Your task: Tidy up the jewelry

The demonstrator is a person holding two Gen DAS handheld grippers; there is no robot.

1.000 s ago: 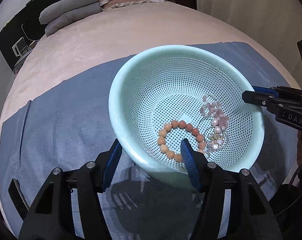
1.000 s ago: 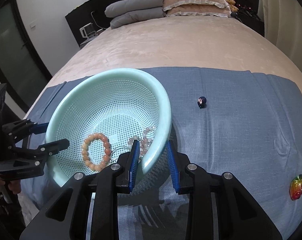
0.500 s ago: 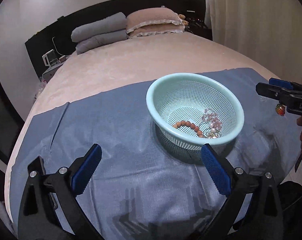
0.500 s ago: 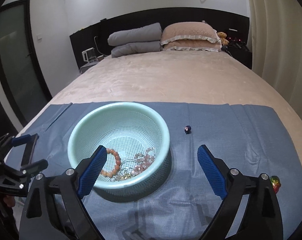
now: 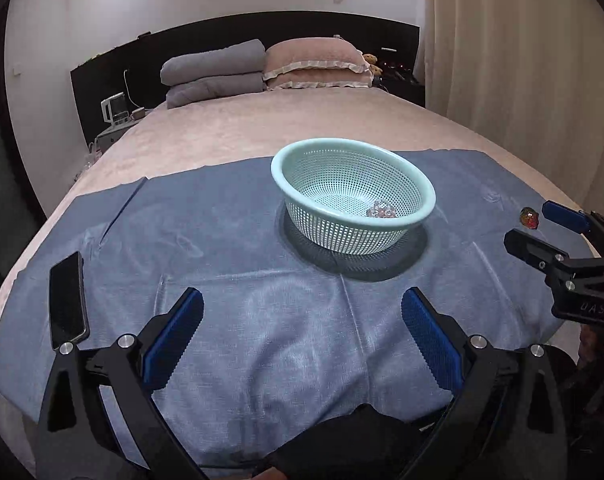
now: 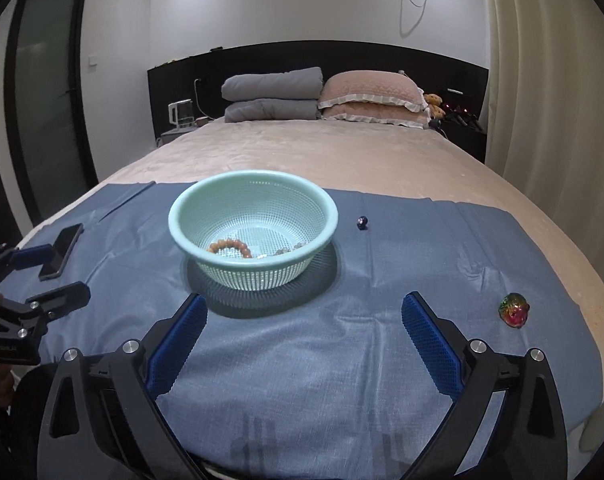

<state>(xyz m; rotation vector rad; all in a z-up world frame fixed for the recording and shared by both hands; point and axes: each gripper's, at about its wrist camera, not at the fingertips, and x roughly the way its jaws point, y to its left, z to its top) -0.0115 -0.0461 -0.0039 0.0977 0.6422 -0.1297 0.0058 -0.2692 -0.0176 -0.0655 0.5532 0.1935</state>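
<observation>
mint-green basket (image 6: pixel 253 236) sat on the blue cloth (image 6: pixel 302 360) just ahead of both tongs, holding an orange bead bracelet (image 6: pixel 230 246). left gripper (image 5: pixel 302 334) stood wide open and empty; right gripper (image 6: pixel 303 338) was opening, nothing between its pads. a red-green trinket (image 6: pixel 513 310) lay right of the right gripper.

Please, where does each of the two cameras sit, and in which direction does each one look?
Left wrist: on the left gripper, looking down along its open blue fingers at the basket; the right gripper shows at the right edge.
Right wrist: on the right gripper, jaws opening on nothing, facing the basket; the left gripper shows at the left edge.
Shared: basket, blue cloth, phone, shiny ornament, pillows.
</observation>
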